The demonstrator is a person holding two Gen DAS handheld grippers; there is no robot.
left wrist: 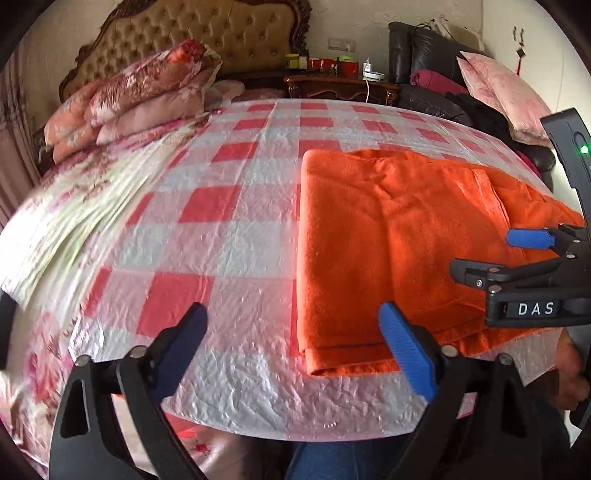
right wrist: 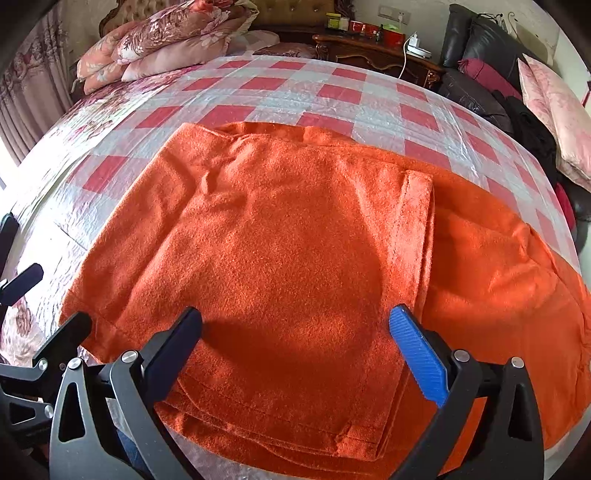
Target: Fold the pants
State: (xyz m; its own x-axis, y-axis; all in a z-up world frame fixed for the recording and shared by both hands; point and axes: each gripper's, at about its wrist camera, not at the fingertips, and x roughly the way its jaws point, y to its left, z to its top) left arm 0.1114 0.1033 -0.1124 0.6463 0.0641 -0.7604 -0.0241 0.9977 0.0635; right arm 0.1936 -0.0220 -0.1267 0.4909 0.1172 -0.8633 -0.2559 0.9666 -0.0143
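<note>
The orange pants (right wrist: 288, 251) are laid on the red-and-white checked plastic sheet (left wrist: 221, 206) that covers the bed, towards its near right part. They are seen folded over on themselves: an upper layer is spread across the middle, with its hemmed edge (right wrist: 417, 229) running from far to near, and a lower layer extends past it to the right. Several stacked edges are shown at the near side in the right wrist view.

The left claw (left wrist: 293, 339) is held open, its jaws spread wide with nothing between them, above the near edge of the sheet, just left of the pants' straight left fold. Its blue pad (left wrist: 406, 350) is seen over the near left corner of the fabric; whether it touches cannot be told.

The right claw (right wrist: 295, 343) is likewise held open and empty, over the near middle of the pants, where its shadow is cast on the fabric.

Folded floral quilts (left wrist: 140, 92) are piled at the far left by the tufted headboard (left wrist: 207, 33). A dark wooden nightstand (left wrist: 340, 86) with red jars is seen beyond the bed, and a pink cushion (left wrist: 502, 96) at the far right.
</note>
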